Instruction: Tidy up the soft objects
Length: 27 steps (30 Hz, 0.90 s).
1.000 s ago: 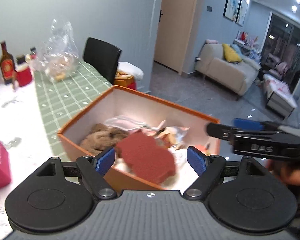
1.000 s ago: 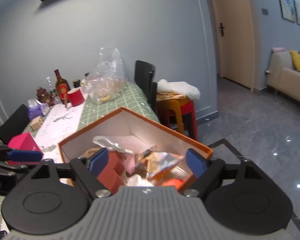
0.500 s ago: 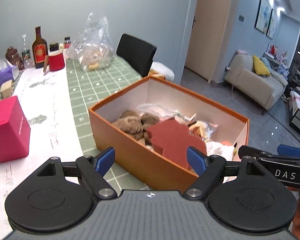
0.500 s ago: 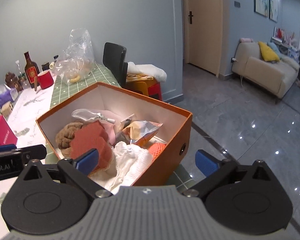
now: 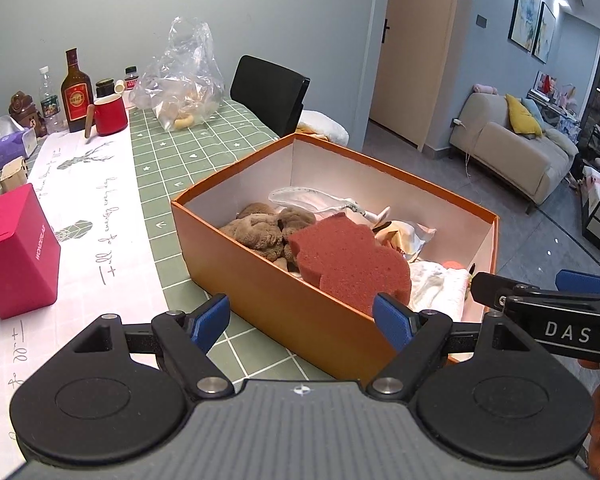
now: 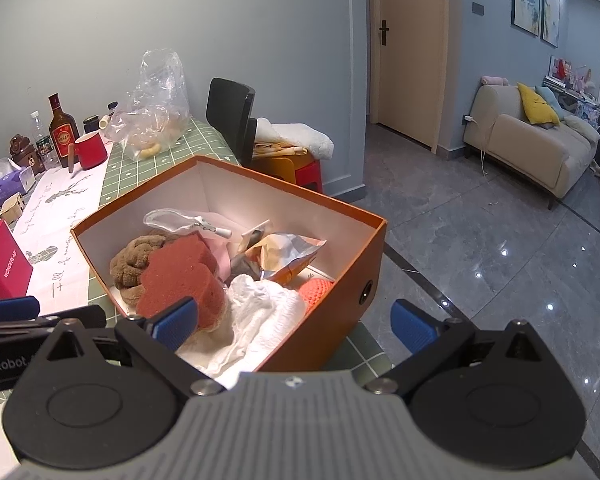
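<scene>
An open orange box [image 5: 260,292] [image 6: 332,320] stands on the green checked table at its right end. In it lie a red sponge [image 5: 348,264] [image 6: 184,276], a brown plush toy [image 5: 260,228] [image 6: 134,260], a white cloth [image 5: 440,284] [image 6: 260,312], a foil snack bag [image 6: 284,256], a clear pouch [image 5: 304,198] and an orange knitted item [image 6: 316,290]. My left gripper [image 5: 302,320] is open and empty, just short of the box's near wall. My right gripper [image 6: 294,324] is open and empty, over the box's near corner.
On the table stand a pink carton [image 5: 16,252], a red mug [image 5: 110,114], a brown bottle [image 5: 76,92], a clear plastic bag [image 5: 184,84] and a tissue pack [image 5: 8,148]. A black chair [image 5: 272,92] and stools [image 6: 296,160] stand beyond. Open floor and a sofa [image 6: 540,152] lie right.
Both grippers have drawn back and up from the box, so the whole box shows now. The right gripper's jaws have opened wider. The items in the box have not moved.
</scene>
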Motion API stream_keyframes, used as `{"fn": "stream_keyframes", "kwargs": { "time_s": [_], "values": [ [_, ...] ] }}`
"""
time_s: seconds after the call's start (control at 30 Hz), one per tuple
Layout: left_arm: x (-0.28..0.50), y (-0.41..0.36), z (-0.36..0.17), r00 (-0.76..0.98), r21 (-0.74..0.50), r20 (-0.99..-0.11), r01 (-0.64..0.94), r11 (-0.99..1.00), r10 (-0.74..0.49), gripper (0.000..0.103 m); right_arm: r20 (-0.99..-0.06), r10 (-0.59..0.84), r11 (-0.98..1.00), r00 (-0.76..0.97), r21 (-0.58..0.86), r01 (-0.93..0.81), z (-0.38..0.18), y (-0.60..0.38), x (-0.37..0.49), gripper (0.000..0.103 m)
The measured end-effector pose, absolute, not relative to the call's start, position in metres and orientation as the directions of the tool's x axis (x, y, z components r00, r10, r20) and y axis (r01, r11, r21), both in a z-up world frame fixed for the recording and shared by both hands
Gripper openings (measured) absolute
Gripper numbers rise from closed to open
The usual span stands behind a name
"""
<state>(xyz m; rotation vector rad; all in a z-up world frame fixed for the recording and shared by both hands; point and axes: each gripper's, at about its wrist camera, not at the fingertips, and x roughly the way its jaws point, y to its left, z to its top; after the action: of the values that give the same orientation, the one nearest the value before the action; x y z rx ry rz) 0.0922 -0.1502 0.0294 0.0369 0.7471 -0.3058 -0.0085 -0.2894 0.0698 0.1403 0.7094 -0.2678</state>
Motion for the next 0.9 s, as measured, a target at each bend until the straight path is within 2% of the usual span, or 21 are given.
{"fn": "stream_keyframes", "kwargs": {
  "time_s": [0.9],
  "values": [
    [0.0906, -0.1517, 0.0283, 0.688, -0.084, -0.676, 0.284, 0.955, -0.264, 0.095, -0.66, -0.2, 0.956, 0.724, 0.031, 0.292, 0.0692, -0.2898, -0.0092, 0.1]
  ]
}}
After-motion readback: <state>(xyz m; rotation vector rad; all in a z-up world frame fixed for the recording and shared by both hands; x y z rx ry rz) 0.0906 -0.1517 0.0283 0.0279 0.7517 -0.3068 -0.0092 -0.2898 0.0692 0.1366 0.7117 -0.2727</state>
